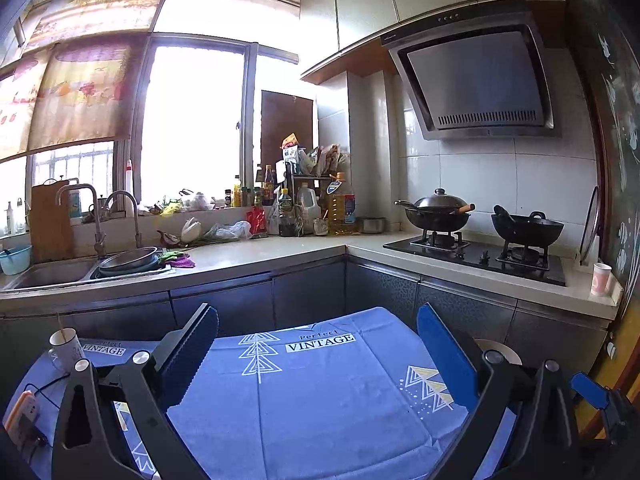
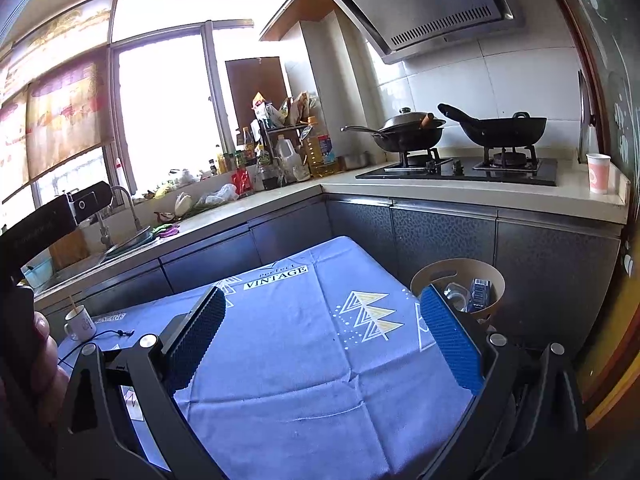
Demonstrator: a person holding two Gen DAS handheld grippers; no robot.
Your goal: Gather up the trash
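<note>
Holding wrappers, round tan trash bin [image 2: 494, 276], beside blue tablecloth [image 2: 304, 352]

Getting blasted by daylight through the window [image 1: 196, 120], blowing out to pure white. Leaving the lower cabinets [image 1: 304, 292] dim by comparison. Bending hard at the edges, fisheye style, vignetting to black in the corners. Staying fairly sharp mid-frame, slightly soft overall.

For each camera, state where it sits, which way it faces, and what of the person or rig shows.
Left wrist: on the left gripper, over the blue tablecloth, facing sink and stove; both fingers show, apart.
Right wrist: on the right gripper, facing stove and trash bin; its fingers and the person's left hand show.
Shared: tablecloth, mug, woks, pink paper cup.
</note>
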